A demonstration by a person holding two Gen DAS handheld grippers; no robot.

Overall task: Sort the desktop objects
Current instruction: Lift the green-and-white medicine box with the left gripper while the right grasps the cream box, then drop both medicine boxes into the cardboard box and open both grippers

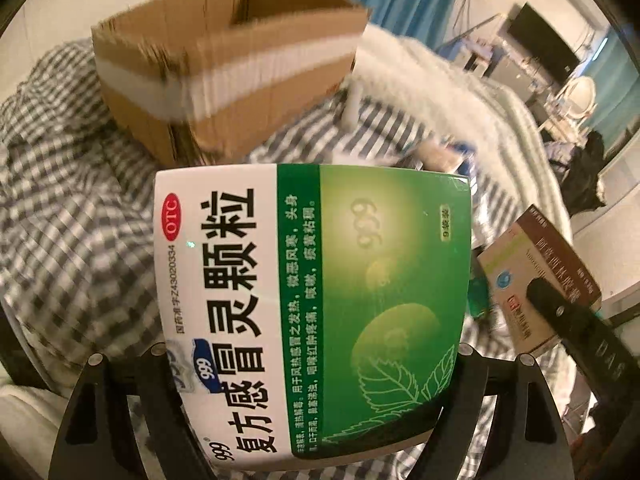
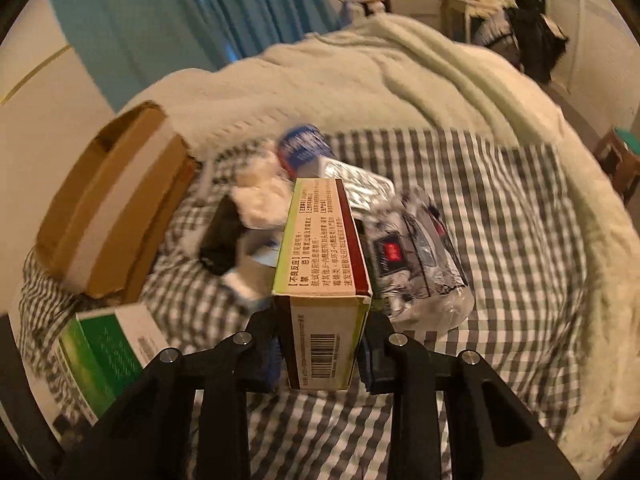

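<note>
My left gripper [image 1: 312,364] is shut on a green and white medicine box [image 1: 312,300], held above the checked bedsheet; the box also shows in the right wrist view [image 2: 104,356] at lower left. My right gripper [image 2: 322,344] is shut on a beige and maroon medicine box [image 2: 324,264], which also shows in the left wrist view [image 1: 532,276] at right. An open cardboard box [image 1: 224,76] stands ahead of the left gripper, and it shows at the left of the right wrist view [image 2: 108,208].
A pile lies on the checked sheet [image 2: 500,208]: a blue-labelled bottle [image 2: 302,146], foil blister packs [image 2: 356,184], a clear plastic bag of items [image 2: 420,264], white tissue [image 2: 260,200] and a black object [image 2: 224,240]. A cream blanket [image 2: 400,80] lies behind.
</note>
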